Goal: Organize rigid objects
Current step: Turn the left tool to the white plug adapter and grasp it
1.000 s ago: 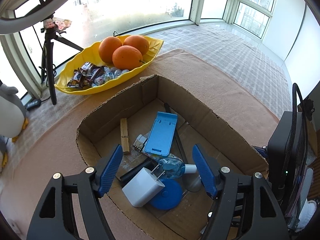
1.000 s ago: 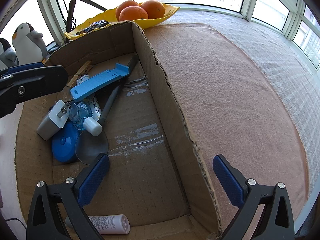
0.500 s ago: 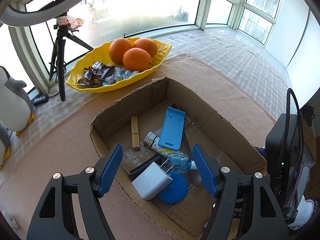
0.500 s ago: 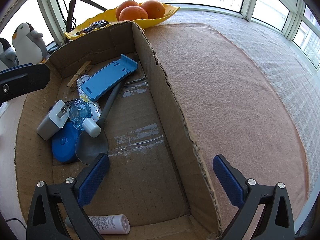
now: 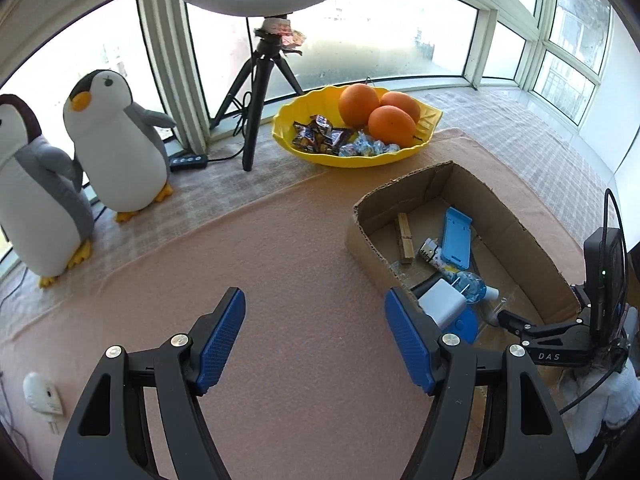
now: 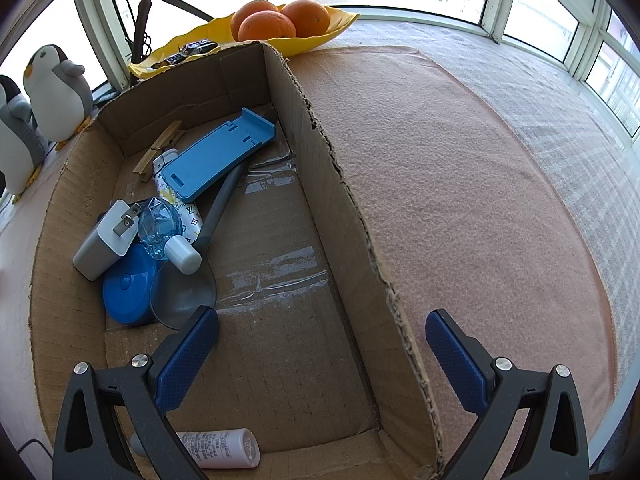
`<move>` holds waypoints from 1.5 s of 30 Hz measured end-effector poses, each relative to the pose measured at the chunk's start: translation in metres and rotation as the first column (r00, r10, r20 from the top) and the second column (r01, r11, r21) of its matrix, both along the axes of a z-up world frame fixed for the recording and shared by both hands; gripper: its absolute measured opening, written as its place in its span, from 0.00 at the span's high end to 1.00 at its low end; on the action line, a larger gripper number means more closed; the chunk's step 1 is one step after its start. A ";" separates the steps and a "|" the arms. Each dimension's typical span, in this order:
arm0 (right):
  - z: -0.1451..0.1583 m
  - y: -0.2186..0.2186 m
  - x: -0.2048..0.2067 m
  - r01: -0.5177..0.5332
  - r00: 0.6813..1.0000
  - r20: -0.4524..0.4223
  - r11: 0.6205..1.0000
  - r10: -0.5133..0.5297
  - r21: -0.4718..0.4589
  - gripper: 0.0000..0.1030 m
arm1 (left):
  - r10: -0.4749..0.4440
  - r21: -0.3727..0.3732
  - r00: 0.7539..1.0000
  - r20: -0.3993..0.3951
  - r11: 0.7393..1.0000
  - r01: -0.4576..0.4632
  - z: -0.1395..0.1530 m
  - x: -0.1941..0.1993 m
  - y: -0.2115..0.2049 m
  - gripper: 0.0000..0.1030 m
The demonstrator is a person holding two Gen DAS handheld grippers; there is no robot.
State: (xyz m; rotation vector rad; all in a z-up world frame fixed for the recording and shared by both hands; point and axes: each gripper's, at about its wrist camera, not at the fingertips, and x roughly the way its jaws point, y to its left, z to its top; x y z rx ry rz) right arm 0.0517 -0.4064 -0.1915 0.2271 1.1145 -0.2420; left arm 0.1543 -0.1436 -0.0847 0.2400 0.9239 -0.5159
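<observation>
Cardboard box [image 6: 340,208] sits on the pink-covered surface [image 5: 280,264], holding a blue stand [image 6: 218,152], white charger [image 6: 104,240] and small bottle [image 6: 168,236] at its left. Left claw [image 5: 314,340] and right claw [image 6: 322,354] gape, empty.

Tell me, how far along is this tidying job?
Several items already lie in the cardboard box: a blue phone stand, white charger, clothespin, blue round case and white tube. Nothing is in hand: both grippers' fingers are open and empty. One small white plug lies on the mat beside the left gripper.
</observation>
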 end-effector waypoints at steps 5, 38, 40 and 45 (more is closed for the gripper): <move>0.000 0.000 0.000 0.000 1.000 0.000 1.000 0.000 0.000 0.01 | 0.130 0.032 0.991 0.009 0.991 -0.130 -0.002 0.011 0.066 0.30; -0.002 -0.002 0.002 0.010 1.000 -0.011 1.000 -0.010 0.002 0.01 | 0.609 0.118 0.791 -0.056 0.791 -0.600 -0.077 0.043 0.322 0.30; -0.002 -0.003 0.001 0.011 1.000 -0.011 1.000 -0.011 0.001 0.01 | 0.617 0.126 0.784 -0.061 0.784 -0.607 -0.082 0.046 0.323 0.30; -0.002 -0.003 0.001 0.011 1.000 -0.011 1.000 -0.011 0.002 0.01 | 0.634 0.138 0.770 -0.079 0.772 -0.621 -0.092 0.050 0.329 0.30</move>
